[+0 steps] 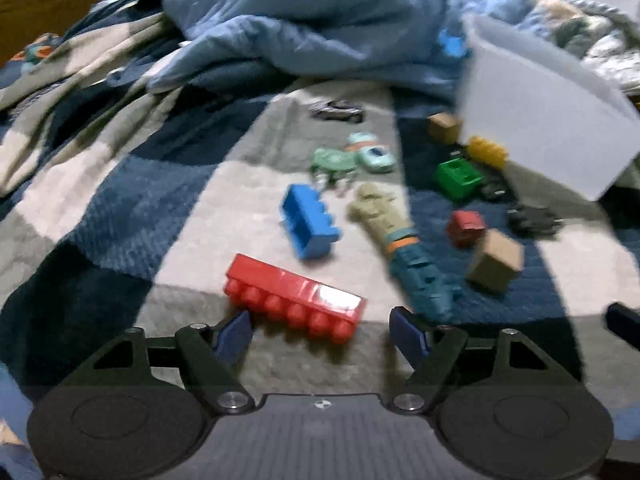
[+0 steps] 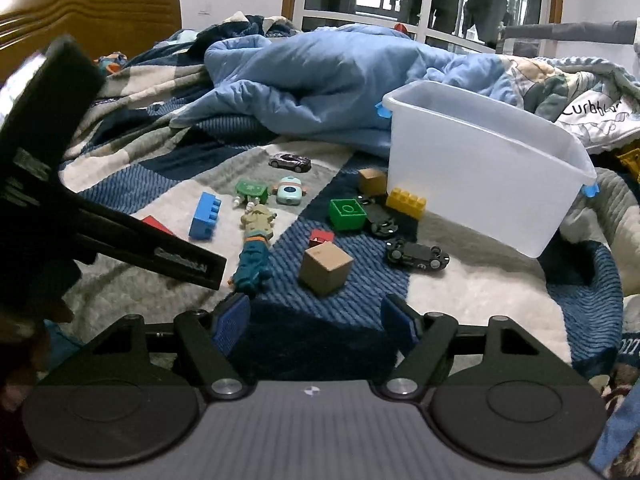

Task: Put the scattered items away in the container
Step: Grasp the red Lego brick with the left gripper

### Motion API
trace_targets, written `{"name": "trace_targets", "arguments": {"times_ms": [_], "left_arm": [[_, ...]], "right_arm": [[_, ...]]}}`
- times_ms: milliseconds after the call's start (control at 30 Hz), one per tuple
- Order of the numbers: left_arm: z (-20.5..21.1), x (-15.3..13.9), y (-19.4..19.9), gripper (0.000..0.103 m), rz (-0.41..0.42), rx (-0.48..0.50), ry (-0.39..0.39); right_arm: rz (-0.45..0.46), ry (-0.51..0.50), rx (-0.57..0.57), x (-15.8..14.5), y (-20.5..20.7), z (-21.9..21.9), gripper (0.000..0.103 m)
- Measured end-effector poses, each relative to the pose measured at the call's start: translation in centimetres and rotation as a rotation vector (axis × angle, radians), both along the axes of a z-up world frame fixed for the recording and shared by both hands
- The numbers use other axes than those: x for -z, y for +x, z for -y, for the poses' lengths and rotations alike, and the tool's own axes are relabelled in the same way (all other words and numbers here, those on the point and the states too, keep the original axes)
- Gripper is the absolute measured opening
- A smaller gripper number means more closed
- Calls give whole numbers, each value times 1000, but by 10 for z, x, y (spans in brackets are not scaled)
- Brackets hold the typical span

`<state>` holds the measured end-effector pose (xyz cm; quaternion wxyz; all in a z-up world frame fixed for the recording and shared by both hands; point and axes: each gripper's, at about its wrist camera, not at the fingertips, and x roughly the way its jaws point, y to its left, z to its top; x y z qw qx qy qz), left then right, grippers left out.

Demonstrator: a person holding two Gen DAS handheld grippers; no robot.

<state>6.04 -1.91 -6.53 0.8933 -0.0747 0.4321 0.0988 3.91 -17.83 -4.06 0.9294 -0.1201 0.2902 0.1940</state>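
Toys lie scattered on a checked blanket. My left gripper [image 1: 322,330] is open, low over a long red brick [image 1: 296,300] that lies between its fingertips. Beyond are a blue brick [image 1: 310,222], a toy figure [image 1: 400,248] and a wooden cube [image 1: 496,262]. My right gripper [image 2: 316,318] is open and empty above the blanket, short of the wooden cube [image 2: 326,266]. The translucent white bin [image 2: 492,172] stands at the right; it also shows blurred in the left wrist view [image 1: 540,120]. The left gripper's body [image 2: 52,184] fills the left of the right wrist view.
Near the bin lie a green brick [image 2: 347,213], a yellow brick [image 2: 406,202], a small red block [image 2: 321,237], a black toy car [image 2: 418,258] and a grey car [image 2: 290,162]. A bunched blue quilt [image 2: 320,80] lies behind. A wooden headboard [image 2: 88,12] stands far left.
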Motion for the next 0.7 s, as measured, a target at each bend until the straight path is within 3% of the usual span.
{"name": "trace_targets", "arguments": {"times_ms": [100, 233, 433, 567, 700], "left_arm": [[-11, -1, -10, 59, 22, -11, 36], [-32, -6, -24, 56, 20, -16, 91], [-57, -12, -44, 59, -4, 10, 139], [-55, -16, -41, 76, 31, -1, 84], [-47, -10, -23, 77, 32, -66, 93]], "right_arm": [[18, -9, -12, 1, -3, -2, 75], [16, -2, -22, 2, -4, -4, 75], [18, 5, -23, 1, -6, -5, 75], [18, 5, -28, 1, -8, -9, 75], [18, -3, -35, 1, -10, -12, 74]]}}
